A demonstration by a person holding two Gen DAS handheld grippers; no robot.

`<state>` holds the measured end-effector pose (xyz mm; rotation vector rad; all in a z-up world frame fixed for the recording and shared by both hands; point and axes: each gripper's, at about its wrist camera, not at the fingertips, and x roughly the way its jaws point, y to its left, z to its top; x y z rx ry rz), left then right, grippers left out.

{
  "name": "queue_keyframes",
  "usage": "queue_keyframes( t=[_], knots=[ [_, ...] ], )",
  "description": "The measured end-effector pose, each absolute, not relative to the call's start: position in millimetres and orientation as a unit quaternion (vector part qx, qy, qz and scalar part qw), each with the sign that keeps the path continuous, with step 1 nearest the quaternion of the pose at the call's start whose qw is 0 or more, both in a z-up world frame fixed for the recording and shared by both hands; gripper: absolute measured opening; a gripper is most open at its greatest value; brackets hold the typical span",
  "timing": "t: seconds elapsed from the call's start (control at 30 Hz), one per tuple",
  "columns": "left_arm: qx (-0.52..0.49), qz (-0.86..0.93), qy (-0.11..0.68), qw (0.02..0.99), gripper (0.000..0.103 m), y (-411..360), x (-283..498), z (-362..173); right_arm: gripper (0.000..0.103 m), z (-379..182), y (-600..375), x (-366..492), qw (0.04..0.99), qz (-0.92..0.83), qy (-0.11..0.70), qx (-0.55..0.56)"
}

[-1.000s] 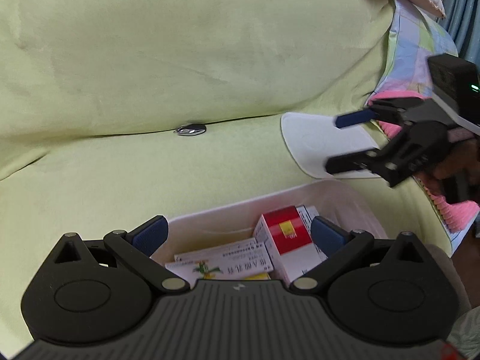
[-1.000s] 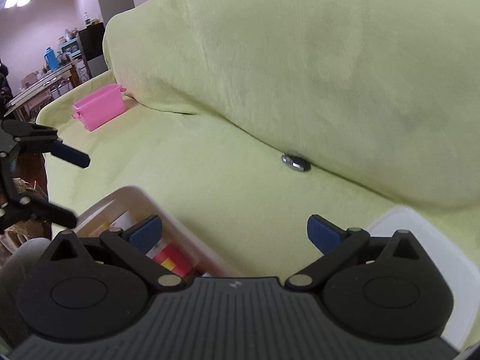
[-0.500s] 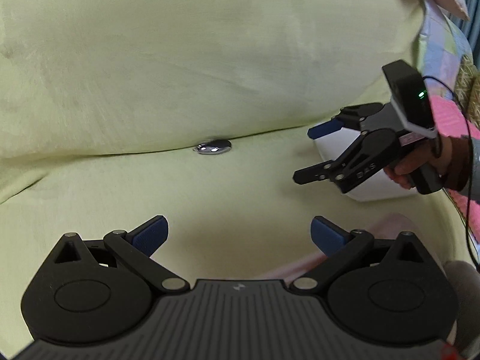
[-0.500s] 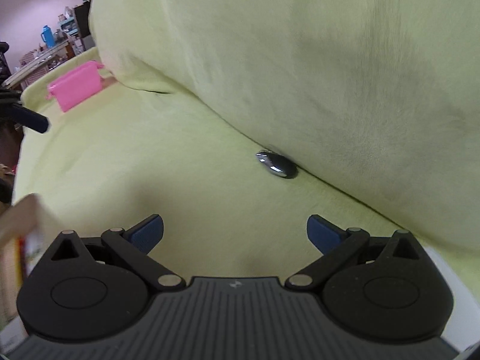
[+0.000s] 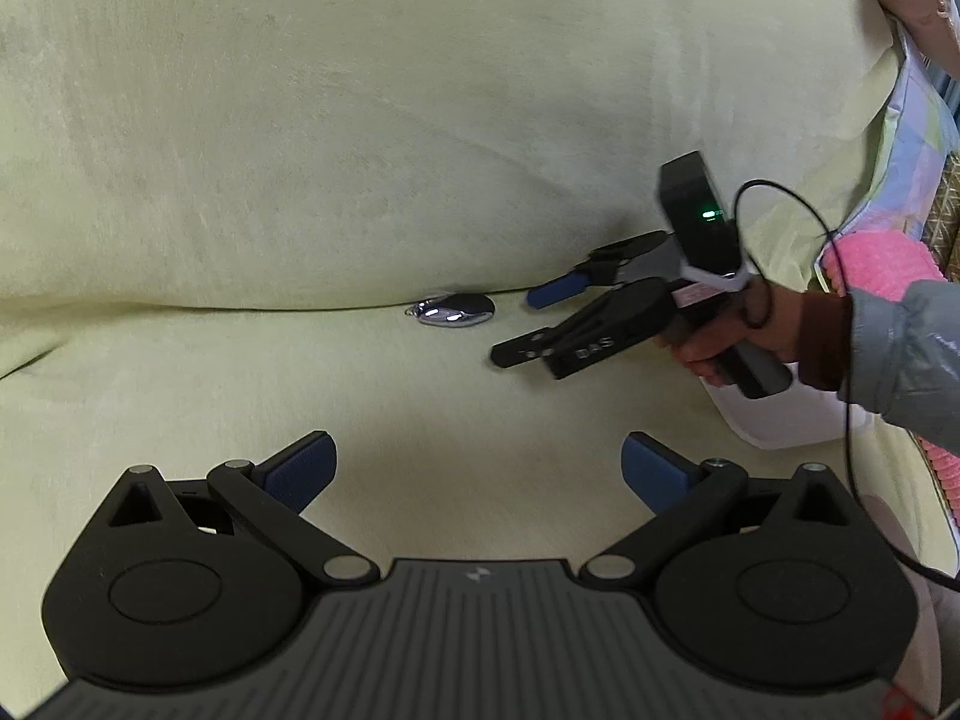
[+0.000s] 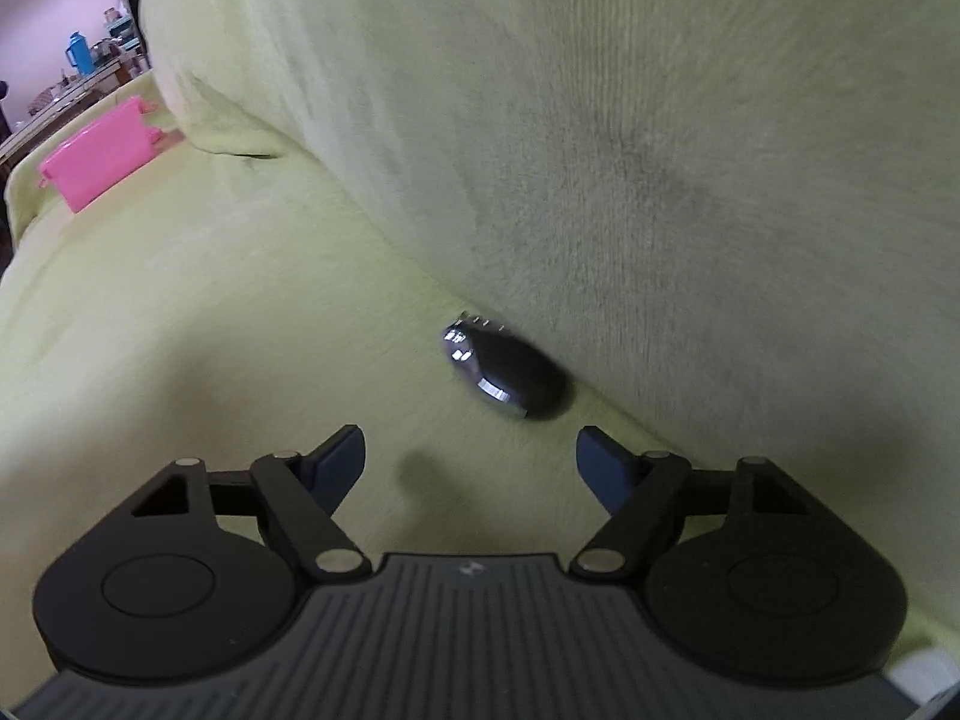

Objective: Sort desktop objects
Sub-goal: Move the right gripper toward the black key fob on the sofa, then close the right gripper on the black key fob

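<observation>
Yellow-green cloth (image 5: 300, 180) is covering the sofa seat and backrest ahead of me, filling nearly all of both wrist views. My right claw (image 6: 471, 456) is hovering low over the seat with its two blue-padded fingers (image 6: 336, 459) spread apart and nothing between them. Just beyond its tips the key fob (image 6: 501, 369) is lying on the seat, tucked into the crease where the seat is meeting the backrest; motion blur is smearing its dark body and chrome edge, so I cannot make out any buttons or markings. From my left wrist view the same fob is showing as a small silvery oval, with my right claw pointing at it from the right, near but not touching. My right hand (image 5: 738, 336) is gripping that claw's handle, partly hidden behind the handle and its black cable (image 5: 840, 360).

My left claw (image 5: 480, 471) is also spread wide and holding nothing, well back from the fob. A white lid (image 5: 786, 420) is lying on the seat, mostly hidden behind my right hand and sleeve. Far off to the left in the right wrist view, a pink bin (image 6: 99, 156) is sitting on the seat, its inside out of sight.
</observation>
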<state>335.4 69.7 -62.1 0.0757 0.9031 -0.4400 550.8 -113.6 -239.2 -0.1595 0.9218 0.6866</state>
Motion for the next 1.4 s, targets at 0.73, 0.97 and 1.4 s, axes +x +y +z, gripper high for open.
queue_keyframes(
  t=[0.73,0.97,1.4],
  knots=[
    [0.018,-0.200,0.444,0.873,0.102,72.5,357.5,-91.8,0.055,-244.6,-79.2,542.6,0.843,0.333,0.404,-0.126],
    [0.014,-0.196,0.443,0.875,0.102,73.4,354.7,-93.1,0.058,-248.2,-70.7,563.0,0.853,0.302,0.416,-0.087],
    [0.001,-0.201,0.442,0.874,0.102,72.7,342.8,-89.2,0.035,-238.1,-83.4,528.1,0.813,0.357,0.445,-0.113]
  ],
)
